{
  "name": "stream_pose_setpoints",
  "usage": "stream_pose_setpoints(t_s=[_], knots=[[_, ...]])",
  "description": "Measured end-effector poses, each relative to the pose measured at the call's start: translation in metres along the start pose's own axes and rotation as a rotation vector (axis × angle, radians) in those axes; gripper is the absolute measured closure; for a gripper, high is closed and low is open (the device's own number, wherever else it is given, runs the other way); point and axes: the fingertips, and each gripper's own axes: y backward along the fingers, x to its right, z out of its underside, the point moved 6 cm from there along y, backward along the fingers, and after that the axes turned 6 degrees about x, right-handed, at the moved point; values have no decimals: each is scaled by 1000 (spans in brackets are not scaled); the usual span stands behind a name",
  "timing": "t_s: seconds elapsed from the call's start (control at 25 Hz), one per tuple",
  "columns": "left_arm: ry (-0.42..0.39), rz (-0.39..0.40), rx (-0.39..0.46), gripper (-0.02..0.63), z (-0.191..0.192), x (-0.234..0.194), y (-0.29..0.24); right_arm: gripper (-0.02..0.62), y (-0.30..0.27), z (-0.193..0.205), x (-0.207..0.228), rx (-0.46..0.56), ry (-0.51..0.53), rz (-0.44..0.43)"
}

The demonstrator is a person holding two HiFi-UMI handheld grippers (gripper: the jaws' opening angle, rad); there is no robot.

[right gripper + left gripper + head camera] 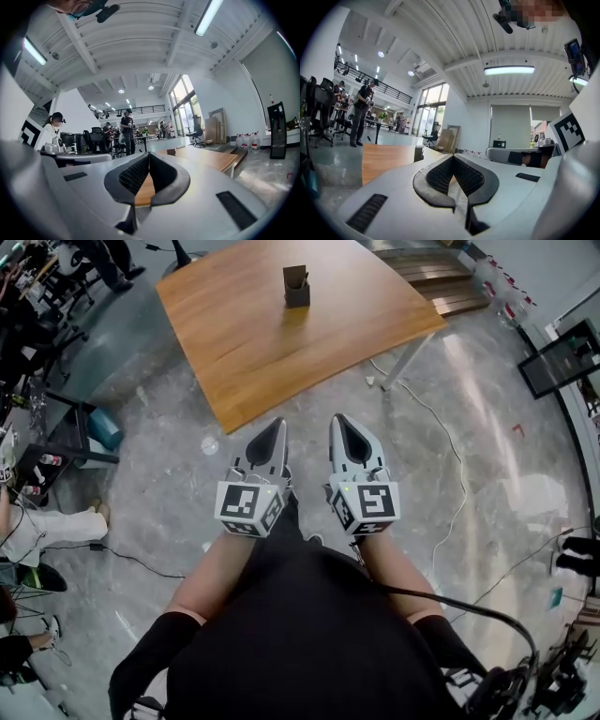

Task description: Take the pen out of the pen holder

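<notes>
A small dark pen holder (297, 287) stands far off on the wooden table (272, 343), with a thin light item sticking up in it; I cannot tell whether that is the pen. My two grippers hang side by side over the floor, well short of the table's near edge. The left gripper (275, 426) and the right gripper (339, 420) are both shut with nothing between the jaws. The left gripper view shows its jaw tips (453, 157) meeting, with the holder (418, 153) beyond. In the right gripper view the jaws (148, 154) also meet, the holder (171, 152) small behind them.
A white cable (448, 442) trails across the grey floor to the right of the table. Stacked wooden boards (441, 282) lie behind the table's right corner. A dark screen (562, 357) stands at the right. Desks, chairs and people crowd the left side, beside a teal bin (105, 432).
</notes>
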Motion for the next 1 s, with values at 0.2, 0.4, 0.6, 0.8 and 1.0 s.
stream_pose_setpoints(t_s=[0.2, 0.4, 0.6, 0.8, 1.0], knots=[[23, 16, -13, 606, 10, -31, -67, 581, -60, 9, 30, -23, 6, 7], [43, 49, -42, 606, 14, -74, -141, 581, -137, 16, 59, -45, -3, 27], [54, 100, -57, 606, 9, -116, -205, 581, -214, 15, 77, -53, -9, 51], [70, 101, -55, 606, 5, -164, -246, 581, -280, 20, 81, -60, -4, 65], [74, 95, -62, 606, 5, -198, -269, 581, -319, 21, 79, -56, 7, 68]])
